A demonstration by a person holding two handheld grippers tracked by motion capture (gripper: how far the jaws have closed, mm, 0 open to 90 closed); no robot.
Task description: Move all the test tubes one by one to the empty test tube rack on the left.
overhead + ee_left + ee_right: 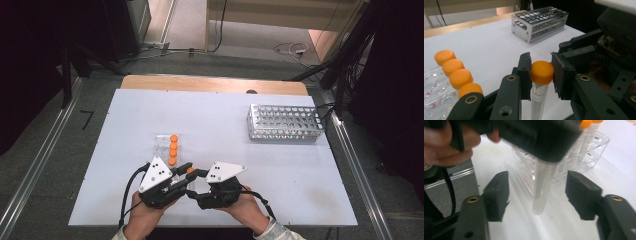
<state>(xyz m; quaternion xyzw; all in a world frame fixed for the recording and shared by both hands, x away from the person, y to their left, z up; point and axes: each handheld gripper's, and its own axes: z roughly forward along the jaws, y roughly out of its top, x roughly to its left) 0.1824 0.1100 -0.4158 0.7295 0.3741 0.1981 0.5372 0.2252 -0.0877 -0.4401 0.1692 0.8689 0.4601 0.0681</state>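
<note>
The left claw (541, 72) is clenched on the orange cap of one tube (539, 100), holding it upright above the counter (225, 120) just in front of the clear rack (161, 145). The right claw (537, 195) is released: its jaws stand apart on either side of the tube's lower body without touching it. Judged from this, the tube is out of the clear rack and rests in the left claw's grip alone; a hand-over between the claws is either pending or just ended, and the pictures do not settle which. Four capped tubes (173, 149) remain in the clear rack. The metal rack (285, 122), well apart at the far right of the counter, appears to hold no tubes, so if it is the destination, all transfers remain.
</note>
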